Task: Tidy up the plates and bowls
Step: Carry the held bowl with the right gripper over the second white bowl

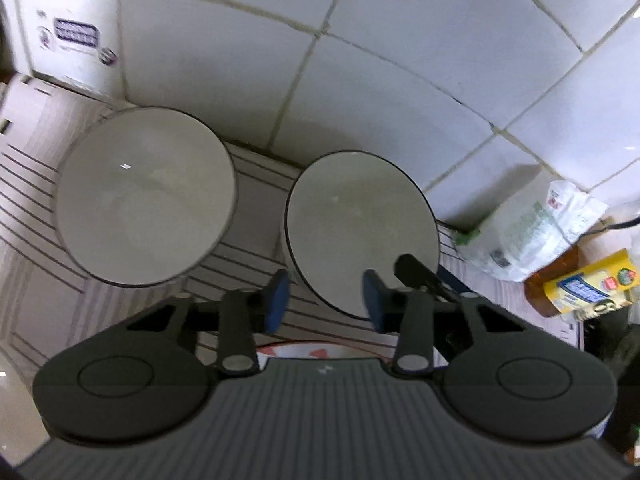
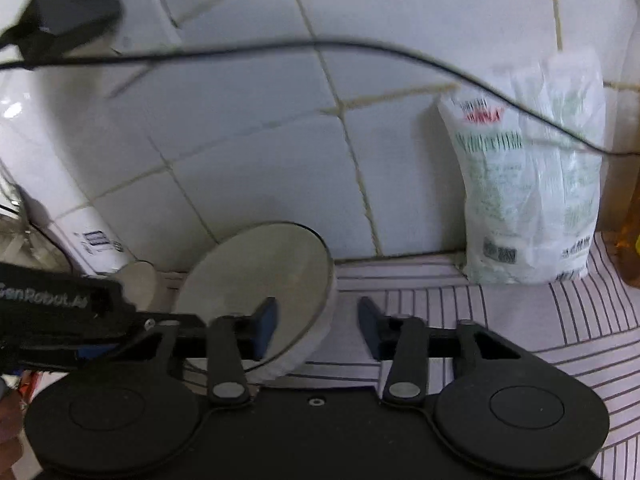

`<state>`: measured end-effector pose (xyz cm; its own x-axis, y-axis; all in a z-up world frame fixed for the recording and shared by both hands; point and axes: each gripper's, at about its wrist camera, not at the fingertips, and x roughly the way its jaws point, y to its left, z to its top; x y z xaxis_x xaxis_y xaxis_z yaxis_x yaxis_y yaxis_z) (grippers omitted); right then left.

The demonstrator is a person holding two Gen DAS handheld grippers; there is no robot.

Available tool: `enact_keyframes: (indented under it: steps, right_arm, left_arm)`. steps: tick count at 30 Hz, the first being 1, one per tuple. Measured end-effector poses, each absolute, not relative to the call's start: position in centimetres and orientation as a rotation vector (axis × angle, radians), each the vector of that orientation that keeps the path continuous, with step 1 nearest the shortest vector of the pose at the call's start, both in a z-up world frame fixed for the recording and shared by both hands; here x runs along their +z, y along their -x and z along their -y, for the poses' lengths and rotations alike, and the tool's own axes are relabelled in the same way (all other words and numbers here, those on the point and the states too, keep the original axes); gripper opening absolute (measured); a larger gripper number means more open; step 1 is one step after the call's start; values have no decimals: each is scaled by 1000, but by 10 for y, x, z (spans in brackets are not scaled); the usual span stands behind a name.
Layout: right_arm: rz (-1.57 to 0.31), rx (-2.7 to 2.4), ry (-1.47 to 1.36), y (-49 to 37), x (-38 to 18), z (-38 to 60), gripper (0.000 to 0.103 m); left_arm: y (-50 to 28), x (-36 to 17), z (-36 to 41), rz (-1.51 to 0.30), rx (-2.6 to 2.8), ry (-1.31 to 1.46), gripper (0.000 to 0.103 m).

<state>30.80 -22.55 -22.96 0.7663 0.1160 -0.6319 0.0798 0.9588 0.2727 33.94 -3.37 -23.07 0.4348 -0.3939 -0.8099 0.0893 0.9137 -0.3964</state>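
Left wrist view: left gripper (image 1: 326,300), blue pads spread with a gap between them, nothing pinched; the near rim of the right-hand bowl (image 1: 360,228) lies between the pads without visible contact. Second bowl (image 1: 146,196), same grey with a dark rim, stands to its left, apart from it; both rest on a striped cloth (image 1: 248,264) at the foot of a white tiled wall (image 1: 360,80). A white-and-green plastic bag (image 1: 528,232) and a yellow packet (image 1: 592,288) sit to the right. Right wrist view: right gripper (image 2: 316,326), pads spread, pinching nothing; its left pad (image 2: 264,328) overlaps the face of one bowl (image 2: 256,280), whose rim falls in the gap. The other gripper's black body (image 2: 60,312) enters from the left. The same bag (image 2: 532,184) leans on the wall; a black cable (image 2: 360,46) crosses in front.
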Motion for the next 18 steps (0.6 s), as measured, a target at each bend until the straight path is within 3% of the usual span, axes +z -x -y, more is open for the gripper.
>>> enact_keyframes:
  steps: [6, 9, 11, 18]
  right_arm:
    - [-737, -32, -339, -311, -236, 234, 28]
    - [-757, -40, -358, -314, -240, 238, 17]
    - [-768, -35, -396, -316, -244, 243, 9]
    - [-777, -35, -481, -312, -238, 252, 9]
  left_arm:
    - [-342, -233, 34, -1064, -278, 295, 31]
    - [-346, -235, 37, -1048, -290, 278, 18]
    - [-347, -235, 42, -1032, -297, 254, 16]
    - [-344, -225, 42, -1049, -322, 221, 15]
